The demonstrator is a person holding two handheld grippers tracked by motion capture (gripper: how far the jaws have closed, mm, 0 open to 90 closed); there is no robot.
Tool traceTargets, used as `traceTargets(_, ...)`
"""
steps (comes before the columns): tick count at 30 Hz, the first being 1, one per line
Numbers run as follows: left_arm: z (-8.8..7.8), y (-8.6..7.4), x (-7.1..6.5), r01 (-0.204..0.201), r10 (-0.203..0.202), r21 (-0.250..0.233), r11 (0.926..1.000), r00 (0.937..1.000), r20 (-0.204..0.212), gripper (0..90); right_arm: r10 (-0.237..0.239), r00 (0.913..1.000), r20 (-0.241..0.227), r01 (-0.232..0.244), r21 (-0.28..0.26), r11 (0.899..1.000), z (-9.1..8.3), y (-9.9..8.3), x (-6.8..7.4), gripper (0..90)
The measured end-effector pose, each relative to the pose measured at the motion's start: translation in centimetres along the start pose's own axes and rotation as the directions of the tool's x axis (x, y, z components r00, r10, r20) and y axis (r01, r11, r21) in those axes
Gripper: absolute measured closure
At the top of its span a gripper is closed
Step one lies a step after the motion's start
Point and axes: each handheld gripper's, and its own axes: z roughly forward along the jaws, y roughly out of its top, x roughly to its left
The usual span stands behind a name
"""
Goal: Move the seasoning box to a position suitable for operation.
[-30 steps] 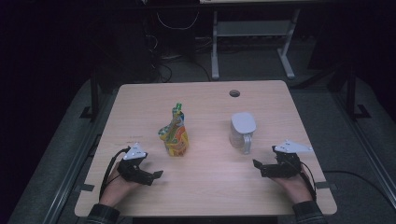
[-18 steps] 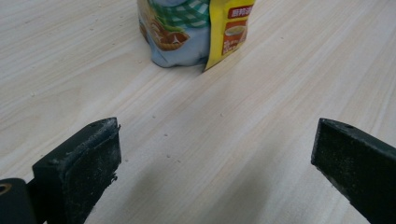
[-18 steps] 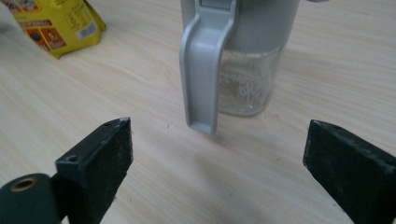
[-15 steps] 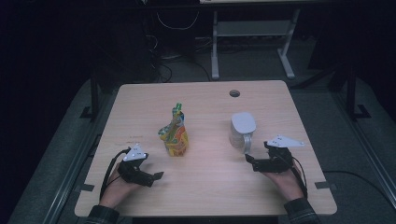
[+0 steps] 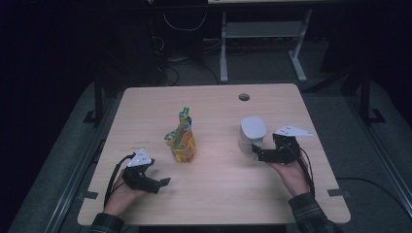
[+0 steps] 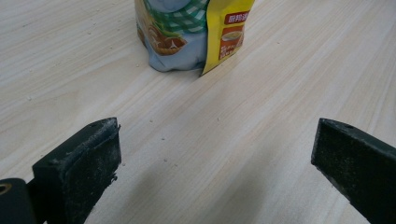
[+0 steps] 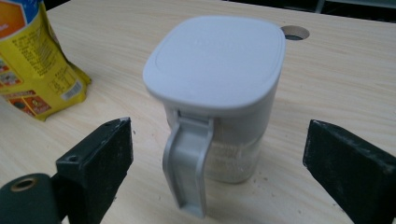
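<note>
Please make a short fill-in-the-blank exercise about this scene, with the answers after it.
1. The lid of the white jug is ____.
2. The jaws of the right gripper stand ____.
3. The handle of the jug points toward the ____ gripper.
4. The snack bag stands on the ____.

Answers: closed; open; right; table

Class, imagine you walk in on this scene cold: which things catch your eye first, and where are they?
The bright yellow snack bag stands upright near the middle of the wooden table. To its right stands a grey lidded jug, its handle facing the right gripper, whose fingers are spread open just before it. The left gripper, also open, rests at the near left, apart from the bag.
</note>
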Motion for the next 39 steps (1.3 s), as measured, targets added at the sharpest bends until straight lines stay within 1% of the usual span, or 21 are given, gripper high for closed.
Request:
traceTargets(1, 0.0, 0.0, -0.1, 0.01, -0.01, -0.007, 0.9999, 1.0, 0.001, 1.2, 0.0, 1.0, 0.0, 0.0, 0.0, 1.0, 0.0, 0.0, 0.0, 7.8)
traceTargets(3, 0.0, 0.0, 0.0, 0.002, -0.002, -0.001, 1.0, 1.0, 0.001, 1.2, -0.002, 1.0, 0.0, 0.002, 0.005, 1.0, 0.3, 0.8, 0.2, 7.8)
traceTargets(4, 0.1, 0.0, 0.0, 0.01, -0.01, -0.008, 0.9999, 0.9999, 0.001, 1.2, -0.002, 1.0, 0.0, 0.002, 0.005, 1.0, 0.3, 0.8, 0.2, 7.8)
traceTargets(5, 0.1, -0.1, 0.0, 0.016, -0.016, -0.011, 0.9998, 0.9999, 0.0, 1.3, -0.006, 0.9999, 0.012, 0.006, 0.009, 1.0, 0.4, 1.6, 0.5, 7.7)
traceTargets(6, 0.1, -0.1, 0.0, 0.016, -0.016, -0.011, 0.9998, 0.9999, 0.0, 1.2, -0.006, 0.9999, 0.012, 0.006, 0.009, 1.0, 0.4, 1.6, 0.5, 7.7)
traceTargets(8, 0.0, -0.1, 0.1, 0.004, -0.004, -0.007, 1.0, 1.0, -0.003, 1.2, -0.004, 0.9998, 0.021, 0.004, 0.024, 1.0, 0.8, 2.6, 0.6, 6.8)
traceTargets(10, 0.0, -0.1, 0.1, 0.011, -0.011, -0.014, 0.9998, 0.9999, -0.004, 1.3, -0.002, 0.9997, 0.025, 0.001, 0.033, 0.999, 0.9, 2.9, 0.6, 6.1)
traceTargets(12, -0.1, -0.1, 0.1, 0.011, -0.011, -0.004, 0.9999, 0.9999, -0.003, 1.3, -0.006, 0.9994, 0.034, 0.004, 0.051, 0.999, 1.4, 4.1, 0.8, 5.4)
traceTargets(14, -0.1, -0.1, 0.1, 0.009, -0.009, -0.005, 0.9999, 1.0, -0.004, 1.3, -0.01, 0.9992, 0.039, 0.008, 0.052, 0.999, 1.5, 4.4, 0.9, 5.3)
traceTargets(15, -0.1, -0.1, 0.1, 0.009, -0.009, -0.005, 0.9999, 0.9999, -0.005, 1.2, -0.021, 0.9985, 0.05, 0.018, 0.07, 0.997, 1.9, 5.1, 1.0, 4.9)
traceTargets(21, -0.1, -0.1, 0.1, 0.01, -0.01, -0.001, 1.0, 0.9999, -0.004, 1.2, -0.018, 0.9975, 0.068, 0.011, 0.114, 0.993, 3.2, 6.5, 1.2, 3.0)
traceTargets(24, -0.1, -0.1, 0.1, 0.008, -0.008, -0.001, 1.0, 1.0, -0.004, 1.2, -0.015, 0.997, 0.076, 0.005, 0.13, 0.992, 3.6, 6.6, 1.3, 2.8)
traceTargets(25, 0.0, -0.2, 0.1, 0.01, -0.01, -0.001, 0.9999, 0.9999, -0.005, 1.2, -0.014, 0.9961, 0.087, 0.001, 0.147, 0.989, 4.1, 6.6, 1.4, 2.4)
traceTargets(28, 0.0, -0.2, 0.1, 0.008, -0.008, 0.005, 1.0, 1.0, -0.003, 1.2, -0.012, 0.9955, 0.094, -0.003, 0.157, 0.988, 4.5, 6.6, 1.4, 2.3)
traceTargets(29, 0.0, -0.1, 0.1, 0.005, -0.005, 0.009, 0.9999, 1.0, -0.003, 1.3, -0.009, 0.9937, 0.112, -0.011, 0.172, 0.985, 5.0, 6.7, 1.4, 2.2)
traceTargets(30, 0.0, -0.1, 0.1, 0.005, -0.005, 0.009, 0.9999, 1.0, -0.003, 1.2, -0.009, 0.9937, 0.112, -0.011, 0.172, 0.985, 5.0, 6.7, 1.4, 2.2)
traceTargets(31, 0.0, -0.1, 0.1, 0.005, -0.005, 0.01, 0.9999, 1.0, -0.002, 1.3, -0.012, 0.9923, 0.123, -0.013, 0.194, 0.981, 5.5, 6.7, 1.5, 2.2)
traceTargets(32, 0.0, -0.1, 0.1, 0.005, -0.005, 0.01, 0.9999, 1.0, -0.002, 1.2, -0.012, 0.9923, 0.123, -0.013, 0.194, 0.981, 5.5, 6.7, 1.5, 2.2)
traceTargets(33, 0.0, -0.2, 0.0, 0.005, -0.005, 0.011, 0.9999, 1.0, -0.002, 1.3, -0.016, 0.9908, 0.134, -0.012, 0.209, 0.978, 5.8, 6.8, 1.6, 2.2)
traceTargets(34, 0.0, -0.2, 0.0, 0.004, -0.004, 0.011, 0.9999, 1.0, -0.002, 1.3, -0.016, 0.9908, 0.134, -0.012, 0.209, 0.978, 5.8, 6.8, 1.6, 2.2)
traceTargets(39, 0.0, -0.2, 0.1, 0.003, -0.003, 0.015, 0.9999, 1.0, -0.003, 1.2, -0.023, 0.9891, 0.145, -0.014, 0.247, 0.969, 6.5, 6.7, 1.7, 3.9)
